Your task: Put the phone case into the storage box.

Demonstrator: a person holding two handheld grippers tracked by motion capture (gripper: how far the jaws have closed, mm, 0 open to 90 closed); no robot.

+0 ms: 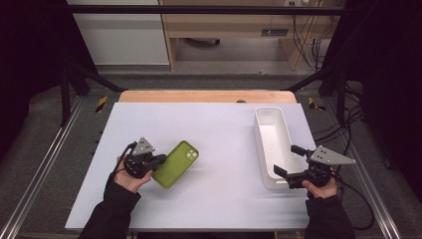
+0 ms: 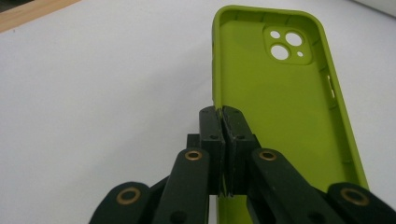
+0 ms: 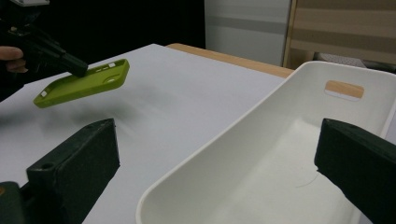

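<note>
One green phone case [image 1: 175, 164] hangs off the table, pinched at its side wall by the clamped left gripper [image 1: 158, 160], well left of the white bin [image 1: 272, 144]. Its long axis points diagonally toward the bin's far end. Right gripper [image 1: 287, 166], jaws spread and empty, straddles the bin's near end.

The phone case [image 1: 175, 164] sits at the worktop's [image 1: 219, 199] left, clear of its surface, its near long edge pinched in the left hand-held gripper [image 1: 160, 160]. The tray [image 1: 271, 144] stands at the right, its near end between the right hand-held gripper's [image 1: 287, 160] jaws.
</note>
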